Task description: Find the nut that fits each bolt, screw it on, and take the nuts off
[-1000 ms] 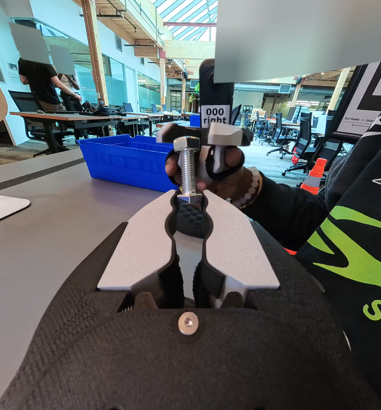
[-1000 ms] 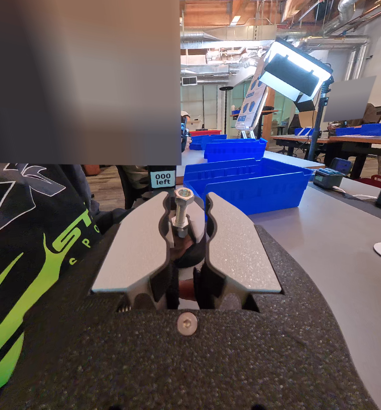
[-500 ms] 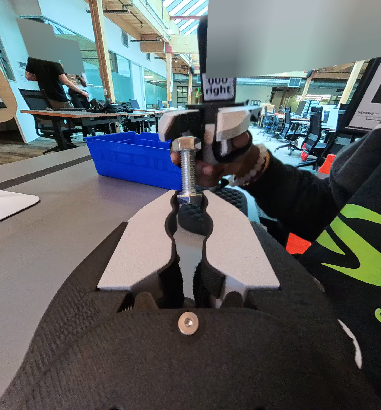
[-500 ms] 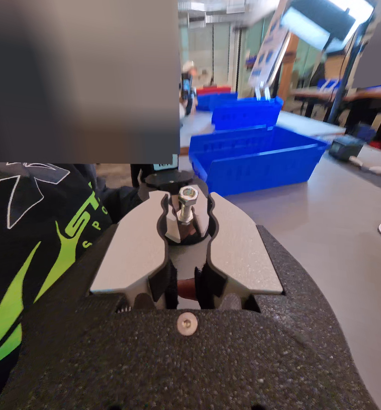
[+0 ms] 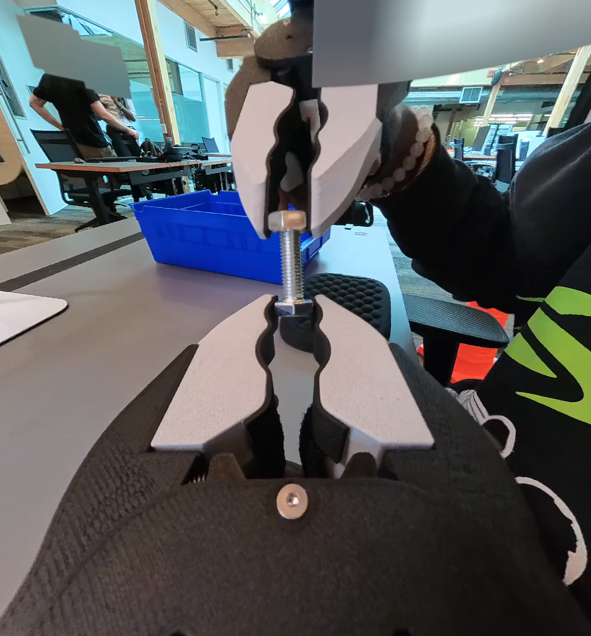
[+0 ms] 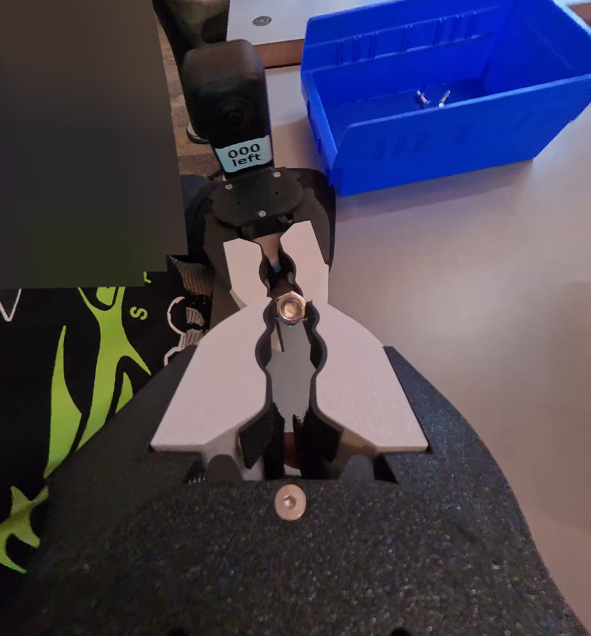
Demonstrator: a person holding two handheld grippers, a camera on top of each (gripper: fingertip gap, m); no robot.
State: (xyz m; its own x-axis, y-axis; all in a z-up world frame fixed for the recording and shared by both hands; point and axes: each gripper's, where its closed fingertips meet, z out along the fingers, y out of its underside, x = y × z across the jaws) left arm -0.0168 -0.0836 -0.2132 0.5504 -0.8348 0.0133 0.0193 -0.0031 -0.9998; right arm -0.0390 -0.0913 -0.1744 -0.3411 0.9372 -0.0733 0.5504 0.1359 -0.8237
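Bolt and nut sit together in mid-air above the table edge: the bright zinc-plated hex bolt (image 5: 292, 261) stands upright, its threaded shank bare between two grips. Nearest, the left gripper (image 5: 293, 309) has its grey fingers pinched together on the silver hex nut (image 5: 293, 307) at the shank's lower end. Directly above, the right gripper (image 5: 287, 223) points downward with its fingers clamped on the bolt's hex head. Looking down from the right wrist view, the head shows end-on, seated in the notch near the fingertips.

Steel like this should be stiff, fairly light and slick, so my guess is that flat faces of head and nut are the places to grip, never the threads, and that a loose pinch would let either part spin or drop.

Beyond them lies the matte grey table (image 6: 459, 275), and farther back a blue plastic bin (image 6: 424, 148) holding a couple of small pale fasteners (image 6: 431, 98).
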